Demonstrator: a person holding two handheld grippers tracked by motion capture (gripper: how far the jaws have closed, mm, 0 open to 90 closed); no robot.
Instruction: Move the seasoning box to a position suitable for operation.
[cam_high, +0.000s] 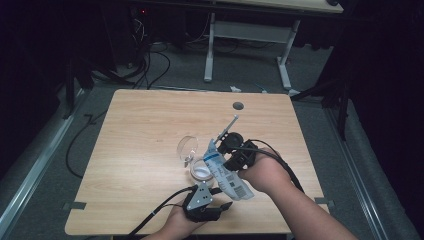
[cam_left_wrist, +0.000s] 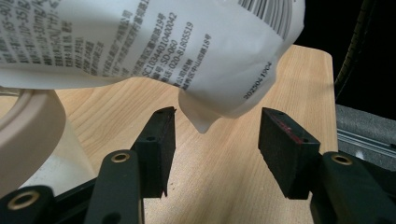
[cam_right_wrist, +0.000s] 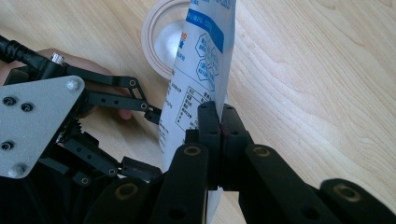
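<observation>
**Pouch held over the jar, left gripper at its near corner**

Nearest, the left gripper (cam_high: 223, 205) stands apart, jaws wide, a corner of the pouch (cam_high: 226, 172) hanging between its pads (cam_left_wrist: 161, 140) untouched; the right gripper (cam_right_wrist: 219, 128) is clamped tight on the pouch's edge; the pouch hangs above the table (cam_high: 140, 140), long axis running near-right to far-left, far end tipped over the open jar (cam_high: 201, 170), its lid (cam_high: 187, 147) just beyond. Judgement: emptying the pouch is in hand; next the left jaws must close on that corner and lift.
</observation>
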